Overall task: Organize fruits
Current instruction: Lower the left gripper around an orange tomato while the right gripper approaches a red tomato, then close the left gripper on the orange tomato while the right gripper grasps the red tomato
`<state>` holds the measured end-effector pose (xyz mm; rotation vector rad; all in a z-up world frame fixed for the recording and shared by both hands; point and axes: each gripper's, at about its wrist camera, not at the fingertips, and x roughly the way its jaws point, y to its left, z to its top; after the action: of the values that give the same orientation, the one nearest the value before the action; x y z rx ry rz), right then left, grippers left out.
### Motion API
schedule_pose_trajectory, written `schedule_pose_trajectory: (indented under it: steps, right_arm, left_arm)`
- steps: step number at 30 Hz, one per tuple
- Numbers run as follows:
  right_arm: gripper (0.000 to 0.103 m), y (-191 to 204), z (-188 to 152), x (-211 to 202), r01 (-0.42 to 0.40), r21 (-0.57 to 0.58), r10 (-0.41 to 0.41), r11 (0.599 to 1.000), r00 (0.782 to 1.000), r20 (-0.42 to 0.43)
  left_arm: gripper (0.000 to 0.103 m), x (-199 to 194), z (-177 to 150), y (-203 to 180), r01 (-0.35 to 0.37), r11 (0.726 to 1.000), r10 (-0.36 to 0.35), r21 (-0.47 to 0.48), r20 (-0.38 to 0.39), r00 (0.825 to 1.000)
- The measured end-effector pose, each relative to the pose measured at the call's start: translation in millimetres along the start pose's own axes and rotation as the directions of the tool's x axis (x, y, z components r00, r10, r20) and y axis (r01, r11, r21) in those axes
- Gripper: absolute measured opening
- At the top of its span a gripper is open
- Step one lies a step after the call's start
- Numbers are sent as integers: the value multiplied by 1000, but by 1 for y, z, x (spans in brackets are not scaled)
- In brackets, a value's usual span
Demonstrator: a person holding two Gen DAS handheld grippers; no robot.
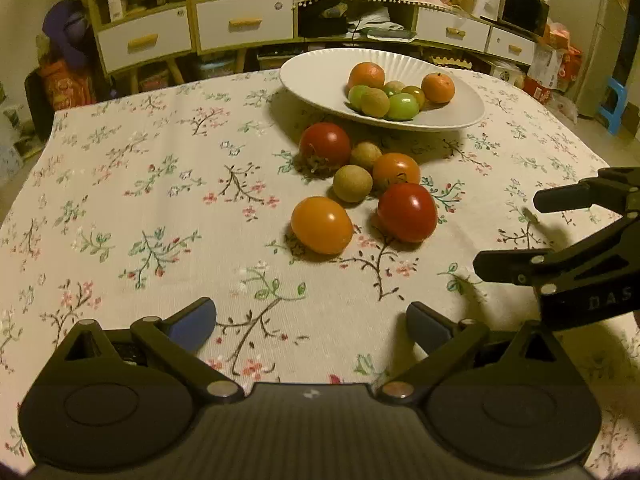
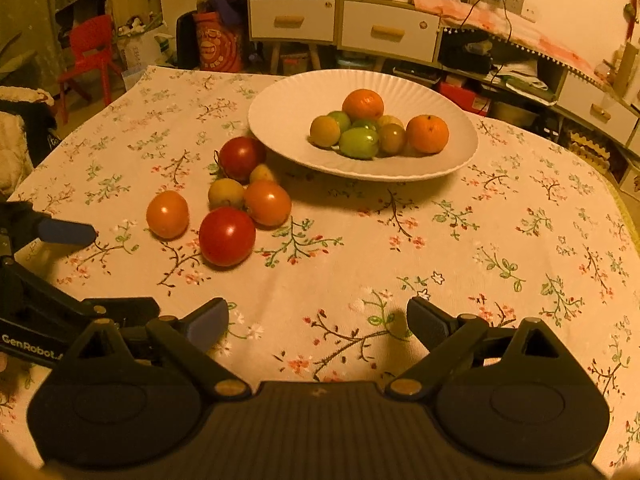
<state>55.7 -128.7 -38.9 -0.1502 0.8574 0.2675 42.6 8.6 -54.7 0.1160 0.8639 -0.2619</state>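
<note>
Holding: we have both tongs low over the tablecloth (image 1: 140, 208), nothing between their fingers.
Left tongs (image 1: 312, 326): fingers spread apart, empty, pointing at the loose fruit.
Right tongs (image 2: 318, 320): fingers spread apart, empty, aimed at bare cloth before the plate; in the left view we see them at the right edge, also parted.
Loose fruit: six pieces clustered on the cloth just in front of the plate: two red tomatoes (image 1: 407, 212) (image 1: 325, 145), two orange ones (image 1: 321, 225) (image 1: 396, 170), two small brown fruits (image 1: 353, 183) (image 1: 365, 155) between them.
Plate (image 1: 320, 68): white, ribbed, at the table's far side, holding two oranges (image 1: 366, 75) (image 1: 438, 88) and a huddle of small green and brown fruits (image 1: 402, 107).
Beyond: drawers (image 1: 244, 24) and cluttered shelves behind the table.
</note>
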Motion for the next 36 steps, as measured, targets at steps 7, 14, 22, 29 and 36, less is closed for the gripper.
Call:
schedule_pose_trajectory:
  steps: [7, 14, 22, 29, 36]
  right_arm:
    - [95, 1, -1, 1, -1, -5, 1, 1000, 1000, -8]
    - [97, 5, -6, 5, 10, -17, -10, 1000, 1000, -15]
    - [99, 12, -4, 8, -1, -34, 1, 999, 1000, 6]
    - [101, 23, -3, 12, -11, -58, 13, 998, 999, 39]
    - [91, 34, 2, 13, -24, -76, 30, 997, 997, 78]
  left_arm:
    - [97, 5, 4, 3, -12, 1000, 13, -17, 20, 1000]
    - [74, 8, 13, 0, 0, 1000, 2, -22, 65, 998]
    - [43, 10, 22, -2, 33, 998, -28, -58, 83, 996]
    - [27, 9, 23, 4, 53, 996, -46, -76, 83, 995]
    - [27, 3, 21, 14, 41, 994, -33, -104, 78, 996]
